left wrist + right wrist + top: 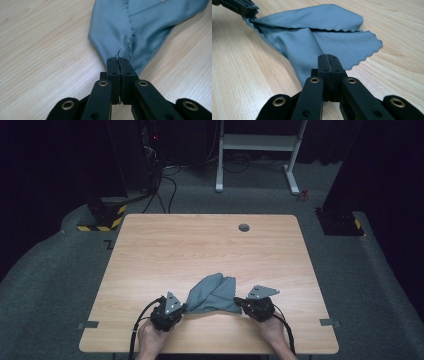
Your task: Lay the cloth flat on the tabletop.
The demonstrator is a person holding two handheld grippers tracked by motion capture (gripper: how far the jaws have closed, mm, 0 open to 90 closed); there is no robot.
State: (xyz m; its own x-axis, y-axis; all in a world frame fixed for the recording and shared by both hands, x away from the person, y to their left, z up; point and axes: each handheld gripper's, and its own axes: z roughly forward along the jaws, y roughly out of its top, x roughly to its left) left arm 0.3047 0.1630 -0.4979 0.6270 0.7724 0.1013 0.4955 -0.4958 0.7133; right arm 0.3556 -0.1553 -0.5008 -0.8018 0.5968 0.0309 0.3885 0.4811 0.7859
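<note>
cloth point(214, 295) x1, grey | L gripper point(117, 61) pinching corner | R gripper point(328, 58) pinching edge | table point(165, 250) x1

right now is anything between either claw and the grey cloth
Nothing visible. The left claw and right claw are each shut on a near corner of the grey cloth, which lies alone on the table.

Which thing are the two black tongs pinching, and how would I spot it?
Look at the near edge of the wooden table. Between the left tongs and the right tongs lies a cloth: soft, grey-blue, crumpled, with a zigzag edge.
</note>
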